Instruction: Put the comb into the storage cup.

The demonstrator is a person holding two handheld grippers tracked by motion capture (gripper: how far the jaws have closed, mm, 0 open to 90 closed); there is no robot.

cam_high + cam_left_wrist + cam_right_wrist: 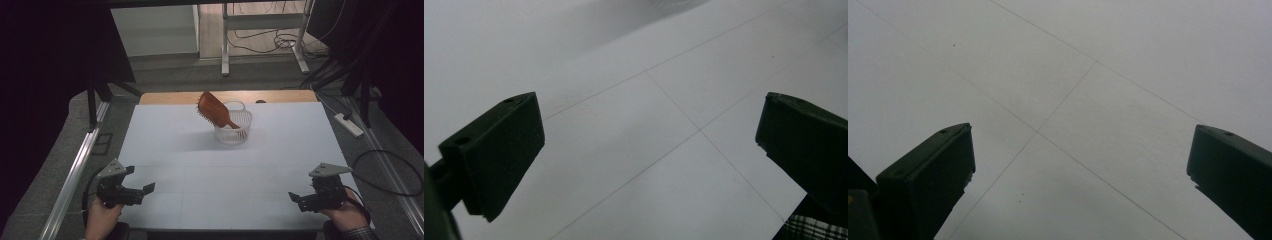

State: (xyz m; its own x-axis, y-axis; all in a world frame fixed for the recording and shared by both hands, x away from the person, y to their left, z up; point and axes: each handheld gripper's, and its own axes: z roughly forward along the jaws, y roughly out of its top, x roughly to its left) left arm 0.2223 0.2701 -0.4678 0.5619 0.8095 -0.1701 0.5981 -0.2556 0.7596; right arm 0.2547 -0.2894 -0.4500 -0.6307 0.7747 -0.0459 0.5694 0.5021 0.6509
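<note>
The left claw (142, 192) was at the near left corner of the white bench (175, 150), its jaws wide apart and holding nothing. The right claw (299, 199) was at the near right, also wide open and empty. Well apart from both, the brown hairbrush (216, 113) leaned tilted in the white mesh basket (235, 131) on the far middle.
</note>
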